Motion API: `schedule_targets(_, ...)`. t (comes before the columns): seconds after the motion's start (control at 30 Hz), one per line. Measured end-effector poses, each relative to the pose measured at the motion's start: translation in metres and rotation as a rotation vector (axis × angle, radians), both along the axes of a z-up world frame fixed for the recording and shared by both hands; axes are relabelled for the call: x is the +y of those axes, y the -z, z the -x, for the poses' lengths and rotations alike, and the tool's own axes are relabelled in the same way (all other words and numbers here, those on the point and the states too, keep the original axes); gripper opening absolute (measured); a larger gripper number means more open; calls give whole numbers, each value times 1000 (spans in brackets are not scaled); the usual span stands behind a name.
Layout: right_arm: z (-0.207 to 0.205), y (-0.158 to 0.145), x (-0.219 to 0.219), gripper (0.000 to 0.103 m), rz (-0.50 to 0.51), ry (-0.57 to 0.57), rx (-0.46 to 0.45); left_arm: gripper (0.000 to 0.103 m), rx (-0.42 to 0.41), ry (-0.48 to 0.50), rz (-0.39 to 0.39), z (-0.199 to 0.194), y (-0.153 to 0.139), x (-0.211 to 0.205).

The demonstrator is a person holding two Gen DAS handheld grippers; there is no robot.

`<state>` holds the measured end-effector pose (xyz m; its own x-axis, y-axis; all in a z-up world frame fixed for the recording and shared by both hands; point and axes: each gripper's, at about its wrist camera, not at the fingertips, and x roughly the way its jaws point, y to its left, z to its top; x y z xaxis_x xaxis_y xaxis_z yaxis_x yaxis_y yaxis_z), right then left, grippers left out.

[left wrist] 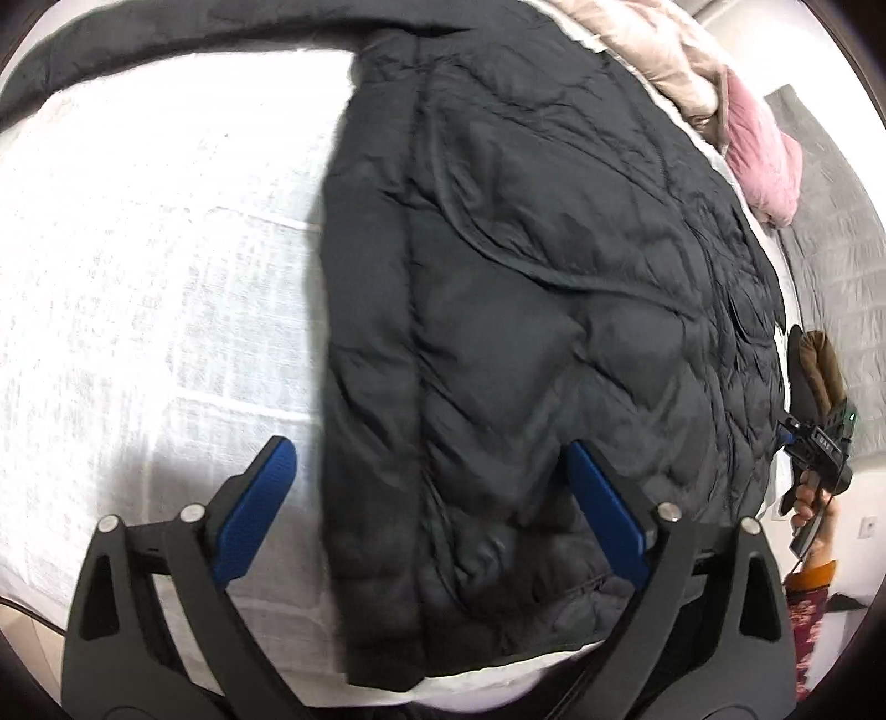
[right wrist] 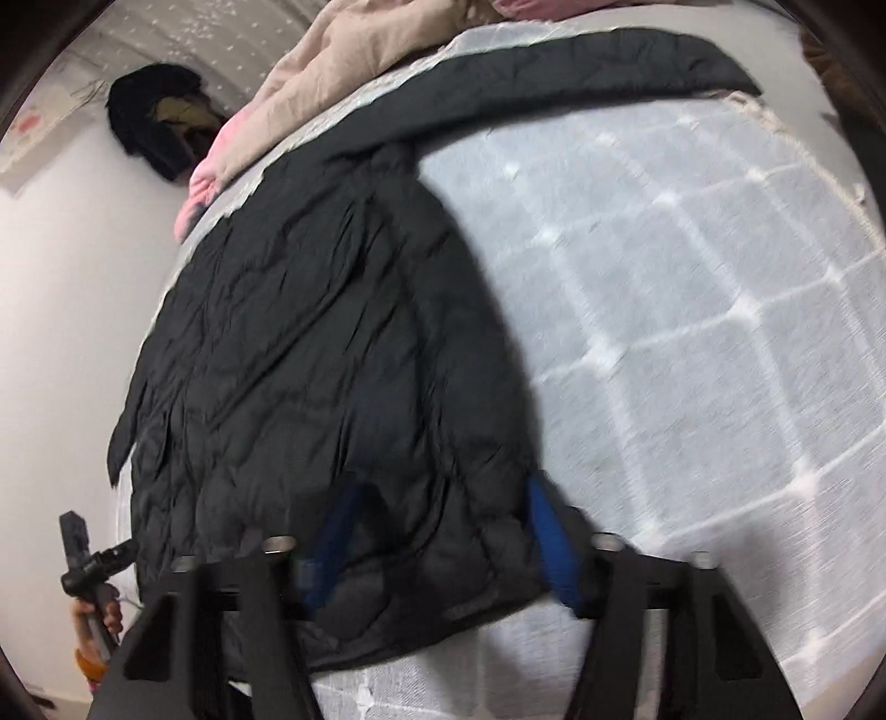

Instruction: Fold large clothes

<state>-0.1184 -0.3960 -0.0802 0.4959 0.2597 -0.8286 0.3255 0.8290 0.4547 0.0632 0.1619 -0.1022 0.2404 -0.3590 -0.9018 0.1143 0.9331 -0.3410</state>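
The left hand-held gripper [left wrist: 432, 487] is held with its blue pads [left wrist: 260, 509] spread wide and nothing is gripped; it is poised above the bottom hem of the jacket [left wrist: 526, 277], one pad over the white bed cover [left wrist: 138, 277] and the other over the padded cloth, apparently so that the hem corner can be taken next. The right hand-held gripper [right wrist: 443, 531] is seen blurred above the same hem; its pads [right wrist: 548, 537] stand partly apart with dark cloth showing between them, but whether the cloth is pinched or only lies underneath cannot be told.

The black quilted jacket is spread flat on the bed, its hem toward the near edge and its collar toward the far edge. One sleeve [right wrist: 554, 72] is stretched out sideways across the cover, while the other side appears already folded in over the body, so the fold is judged to be at an early stage. The flat spreading is presumably meant to give clean fold lines.

Along the far edge of the bed a beige blanket [right wrist: 343, 50] and a pink cloth [left wrist: 764, 160] are piled, well clear of the jacket. A dark garment [right wrist: 155, 122] is hung on the wall behind.

In the left view small white lettering is seen on the body of the other tool, but it cannot be read. No brand or label can be made out on the jacket.
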Motion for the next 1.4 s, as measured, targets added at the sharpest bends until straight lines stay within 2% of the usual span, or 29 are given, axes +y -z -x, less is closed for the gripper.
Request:
schedule_targets(0.03,1,2,7,32,-4,-14,-6,68,-19,21,-6,4,-2,-4)
schedule_targets(0.07,2,4,11,18,-7,-20,-11,52,-32,32,-9,7,-5,-8)
schedule_targets(0.1,4,3,17,13,-13,-26,-17,26,-33,42,5,8,-8,-10)
schedule_targets(0.13,3,1,19,10,-14,-27,-21,15,-40,42,11,6,-12,-10)
schedule_targets(0.23,10,-14,30,8,-10,-51,-52,11,-143,4,-38,4,-39,-2)
schedule_targets(0.33,23,-31,45,7,-15,-86,-52,11,-170,-2,-91,0,-51,3)
schedule_targets(0.4,32,-34,62,7,35,-121,-13,12,-142,14,-162,-4,-43,0)
schedule_targets(0.47,34,-25,78,8,110,-148,56,22,-69,62,-250,-8,-21,-10)
schedule_targets(0.5,32,-17,85,9,174,-160,105,34,-43,74,-271,-8,-12,-13)
schedule_targets(0.53,30,-7,91,14,234,-172,153,38,-43,70,-281,-6,-8,-14)
schedule_targets(0.6,27,-1,92,17,242,-170,166,46,-60,43,-280,-5,-14,-13)
schedule_targets(0.7,22,-8,80,27,190,-152,165,67,-100,-10,-228,-4,-32,-9)
schedule_targets(0.77,18,-18,63,49,171,-124,138,70,-153,-23,-196,-3,-51,-13)
schedule_targets(0.87,10,-37,27,59,166,-38,70,81,-221,-28,-155,-6,-73,-27)
schedule_targets(1.0,-11,-50,-27,60,113,119,-12,84,-270,3,-53,-17,-90,-52)
schedule_targets(1.13,-31,-46,-91,61,-2,318,-83,84,-280,46,-13,-35,-92,-88)
schedule_targets(1.3,-71,-16,-153,61,-51,498,-82,84,-338,101,19,-52,-77,-122)
schedule_targets(1.4,-92,4,-189,61,-76,586,-108,84,-332,96,54,-65,-59,-123)
